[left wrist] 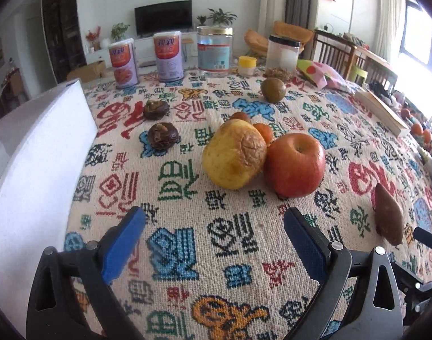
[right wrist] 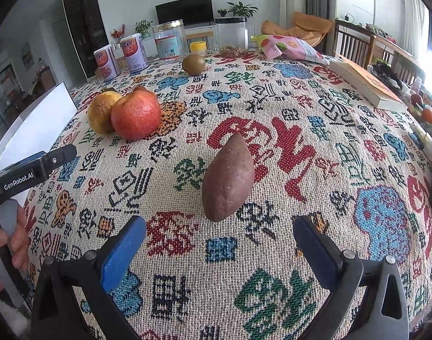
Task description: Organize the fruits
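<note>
In the left wrist view, a wrinkled yellow fruit [left wrist: 234, 155] and a red apple [left wrist: 295, 164] touch on the patterned cloth, with small orange fruits [left wrist: 262, 131] behind them. Two dark brown round fruits [left wrist: 162, 136] [left wrist: 155, 109] lie to the left, a green-brown round fruit [left wrist: 273, 90] farther back. My left gripper [left wrist: 214, 223] is open and empty, just short of the yellow fruit and apple. In the right wrist view, a sweet potato [right wrist: 228, 178] lies just ahead of my open, empty right gripper [right wrist: 219, 231]. The apple [right wrist: 136, 114] and yellow fruit [right wrist: 101, 112] sit at left.
A white box [left wrist: 31, 170] stands at the table's left edge. Two cans [left wrist: 123, 65], a clear jar [left wrist: 215, 52], a small yellow-lidded jar [left wrist: 247, 66] and a black-lidded container [left wrist: 282, 53] line the far edge. A snack bag [right wrist: 286, 46] and a book [right wrist: 368, 83] lie at right.
</note>
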Tool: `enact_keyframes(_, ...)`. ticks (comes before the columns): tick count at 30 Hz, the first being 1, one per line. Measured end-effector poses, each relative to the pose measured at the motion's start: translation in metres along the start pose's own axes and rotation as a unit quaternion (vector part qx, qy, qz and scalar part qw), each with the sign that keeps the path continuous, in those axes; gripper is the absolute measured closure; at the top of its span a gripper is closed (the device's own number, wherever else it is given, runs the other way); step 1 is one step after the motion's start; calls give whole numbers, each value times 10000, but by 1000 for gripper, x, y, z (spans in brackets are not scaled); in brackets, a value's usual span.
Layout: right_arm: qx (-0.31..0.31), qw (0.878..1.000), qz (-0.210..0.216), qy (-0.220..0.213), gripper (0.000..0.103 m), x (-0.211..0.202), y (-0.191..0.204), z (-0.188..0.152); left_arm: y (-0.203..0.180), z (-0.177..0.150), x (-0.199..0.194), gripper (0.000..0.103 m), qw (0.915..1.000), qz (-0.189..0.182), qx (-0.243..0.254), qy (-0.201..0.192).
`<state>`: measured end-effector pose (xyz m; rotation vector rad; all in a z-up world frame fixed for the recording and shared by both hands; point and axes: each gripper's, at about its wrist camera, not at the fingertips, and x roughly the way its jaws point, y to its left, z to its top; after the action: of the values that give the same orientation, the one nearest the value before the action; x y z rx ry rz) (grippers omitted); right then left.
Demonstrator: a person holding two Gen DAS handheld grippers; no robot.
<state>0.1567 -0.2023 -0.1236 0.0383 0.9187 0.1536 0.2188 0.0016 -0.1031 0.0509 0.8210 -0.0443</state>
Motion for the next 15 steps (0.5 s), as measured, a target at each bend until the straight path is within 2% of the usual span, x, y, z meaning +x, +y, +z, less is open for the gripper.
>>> enact_keyframes(3,51,10000,18,-34,0,-1,-2,1,-11,14,18,5,9972,265,666,-190)
enact_keyframes(6,124,9999,46,-59,0,-1,-5,1,-11,22,23,5,9952,184,854,-434)
enact_keyframes(8,184,9998,68,-46,0,0,-7,1,-8,26,28,23,9957,21,819,-435)
enact_keyframes(9,219,9997,86,-36,0,0,-8,2,-6,28,31,45,9962,-306,747,-325)
enact_keyframes(13,358,9993,141,-9,0,2,-12,1,-3,25,28,47,9977,-425,518,-108)
enact_keyframes(15,436,9990,124,-60,0,1,-15,2,5,19,15,47,9977,-675,78,65)
